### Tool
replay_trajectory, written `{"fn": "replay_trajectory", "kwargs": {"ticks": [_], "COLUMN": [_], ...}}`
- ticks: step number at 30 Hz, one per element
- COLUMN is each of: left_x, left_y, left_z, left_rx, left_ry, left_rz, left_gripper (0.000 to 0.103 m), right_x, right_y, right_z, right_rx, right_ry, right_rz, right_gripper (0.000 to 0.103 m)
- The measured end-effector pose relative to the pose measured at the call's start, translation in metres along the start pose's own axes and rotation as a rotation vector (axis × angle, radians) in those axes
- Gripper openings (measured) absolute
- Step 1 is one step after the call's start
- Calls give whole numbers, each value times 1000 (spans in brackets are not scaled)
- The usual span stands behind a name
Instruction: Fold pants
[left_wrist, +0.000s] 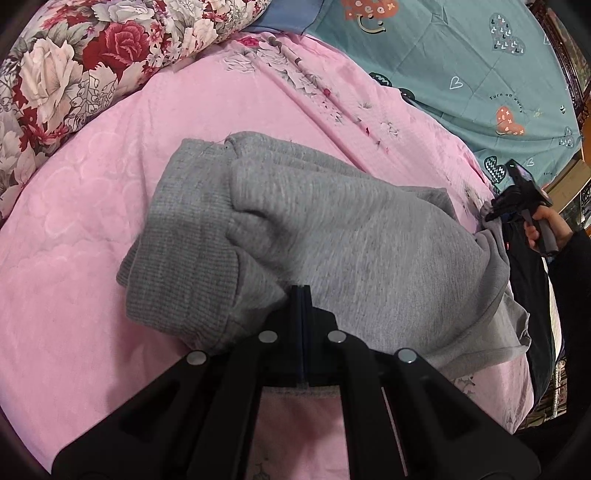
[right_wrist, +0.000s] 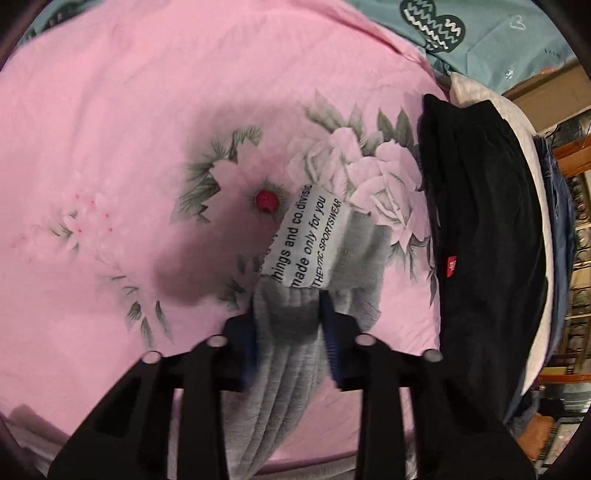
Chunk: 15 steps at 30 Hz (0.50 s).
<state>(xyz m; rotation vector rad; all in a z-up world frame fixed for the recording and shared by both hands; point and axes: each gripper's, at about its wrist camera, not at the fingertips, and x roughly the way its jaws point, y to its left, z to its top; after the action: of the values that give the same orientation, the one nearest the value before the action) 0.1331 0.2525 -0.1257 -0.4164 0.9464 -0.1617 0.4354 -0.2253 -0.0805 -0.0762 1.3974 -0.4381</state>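
The grey sweatpants (left_wrist: 332, 236) are lying bunched on the pink floral bedspread (left_wrist: 92, 258). The left gripper (left_wrist: 302, 295) is pressed together on a fold; the ribbed waistband (right_wrist: 291, 332) is pinched by the right gripper (right_wrist: 290, 317). Soft, floppy fleece is expected, best gripped at thick hems.

We cannot see what the shut left gripper (left_wrist: 302, 295) pinches, because the gray pants (left_wrist: 332, 236) bunch around its tips, and the white label (right_wrist: 308, 240) has its words cut off by a fold, and the shelves (right_wrist: 578, 236) at the edge are too blurry to read.
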Motion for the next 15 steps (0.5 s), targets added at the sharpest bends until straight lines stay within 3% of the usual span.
{"fn": "replay_trajectory", "kwargs": {"ticks": [2, 7, 11, 15], "left_x": [0, -1, 0, 2], "left_y": [-1, -1, -3, -3], "left_z": [-1, -1, 4, 15], "left_rx": [1, 2, 52, 113], "left_ry": [-2, -1, 33, 110], "left_rz": [3, 3, 7, -15], "left_gripper": [3, 3, 3, 3], "right_x": [-17, -65, -95, -86], "right_y": [-23, -96, -168, -217], "right_z": [-11, -60, -129, -210], "right_rx": [22, 92, 182, 285], "right_ry": [-30, -100, -162, -183], "right_rz": [49, 184, 338, 471], "right_gripper": [17, 15, 12, 12]}}
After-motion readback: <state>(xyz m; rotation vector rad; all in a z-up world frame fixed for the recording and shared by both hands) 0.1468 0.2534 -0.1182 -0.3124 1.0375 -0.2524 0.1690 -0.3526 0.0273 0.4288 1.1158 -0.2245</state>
